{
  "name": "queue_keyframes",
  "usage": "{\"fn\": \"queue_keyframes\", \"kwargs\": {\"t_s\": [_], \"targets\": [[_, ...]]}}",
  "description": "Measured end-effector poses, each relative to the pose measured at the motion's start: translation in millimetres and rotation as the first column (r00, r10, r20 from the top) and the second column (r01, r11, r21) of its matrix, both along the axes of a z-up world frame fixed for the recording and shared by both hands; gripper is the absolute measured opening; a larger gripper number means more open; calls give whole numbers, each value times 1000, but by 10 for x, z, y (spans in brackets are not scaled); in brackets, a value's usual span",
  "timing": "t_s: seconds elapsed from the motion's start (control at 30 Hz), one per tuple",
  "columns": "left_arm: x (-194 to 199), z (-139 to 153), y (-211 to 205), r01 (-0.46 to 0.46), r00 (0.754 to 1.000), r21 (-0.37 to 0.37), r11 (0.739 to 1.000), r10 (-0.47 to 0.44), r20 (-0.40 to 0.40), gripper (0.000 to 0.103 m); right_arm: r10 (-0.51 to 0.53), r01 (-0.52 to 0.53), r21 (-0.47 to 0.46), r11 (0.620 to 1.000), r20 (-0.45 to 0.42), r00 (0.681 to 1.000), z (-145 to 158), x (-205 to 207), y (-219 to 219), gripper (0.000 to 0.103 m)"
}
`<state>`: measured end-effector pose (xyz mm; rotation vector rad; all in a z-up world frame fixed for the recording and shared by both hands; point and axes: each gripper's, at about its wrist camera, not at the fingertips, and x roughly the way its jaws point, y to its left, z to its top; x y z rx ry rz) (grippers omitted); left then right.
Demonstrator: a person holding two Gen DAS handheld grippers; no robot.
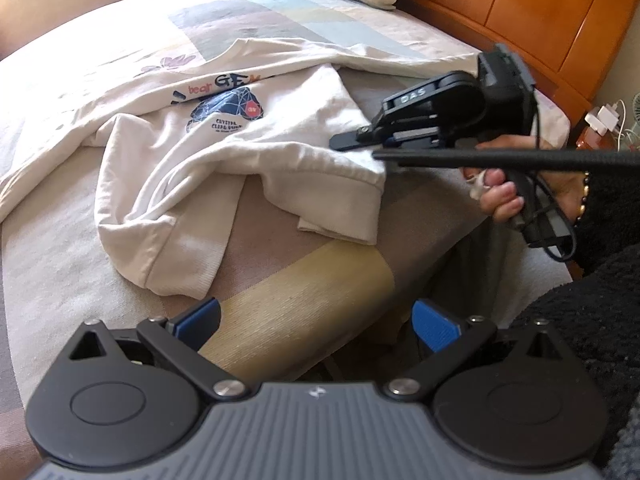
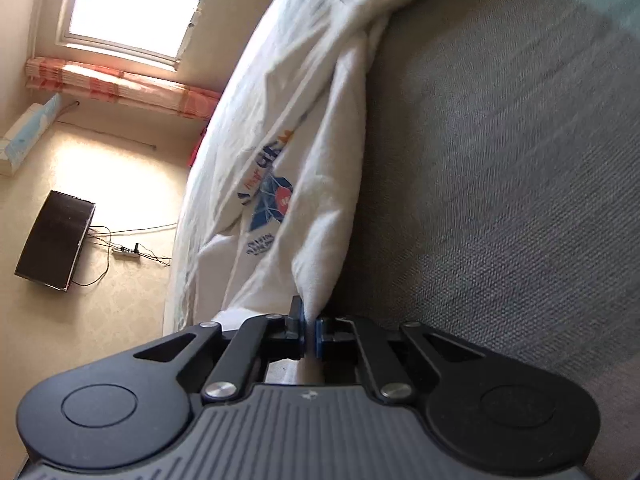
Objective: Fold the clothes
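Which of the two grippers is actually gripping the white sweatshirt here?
The right gripper: its jaws are shut on a fold of the white sweatshirt. The left gripper hangs open over the bed, touching nothing.

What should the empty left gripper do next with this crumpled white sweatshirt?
Probably reach forward and pinch the white printed sweatshirt's near bunched sleeve: the left gripper is open over the bedspread, while the right gripper already clamps one edge.

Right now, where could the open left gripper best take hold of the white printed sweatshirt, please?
Probably the ribbed cuff of the near sleeve of the white printed sweatshirt, approached from the bed's near edge: it lies flat and closest to the left gripper.
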<state>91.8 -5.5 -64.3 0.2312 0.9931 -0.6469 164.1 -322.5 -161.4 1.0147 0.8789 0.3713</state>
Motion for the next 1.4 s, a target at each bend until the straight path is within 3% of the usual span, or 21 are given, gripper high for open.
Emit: {"fn": "queue_keyframes", "kwargs": {"t_s": [0.27, 0.6, 0.77, 0.83, 0.97, 1.2, 1.3, 1.4], "targets": [[7, 0, -2, 11, 1000, 2, 1000, -11, -1, 102, -33, 35, -83, 996, 28, 999, 300, -217, -402, 6], [76, -4, 13, 11, 1000, 1, 1000, -11, -2, 102, -81, 70, -237, 969, -37, 996, 384, -436, -814, 7], [162, 41, 84, -13, 1000, -8, 1000, 13, 3, 102, -69, 70, -411, 909, 18, 997, 624, -439, -681, 17], [209, 69, 140, -33, 999, -26, 999, 33, 10, 102, -81, 95, -429, 898, 50, 995, 690, -453, -737, 26], [396, 86, 310, -85, 996, -107, 991, 84, -11, 102, -101, 127, -418, 900, 84, 991, 745, -435, -800, 30], [819, -262, 584, -200, 968, -282, 938, 144, -206, 101, -90, 114, -389, 914, 80, 993, 681, -438, -713, 34], [857, -350, 651, -242, 955, -403, 883, 143, -261, 101, -88, 111, -377, 920, 78, 993, 669, -452, -686, 35], [894, -437, 719, -286, 940, -513, 809, 133, -314, 101, -85, 107, -379, 919, 75, 994, 670, -436, -666, 38]]}}
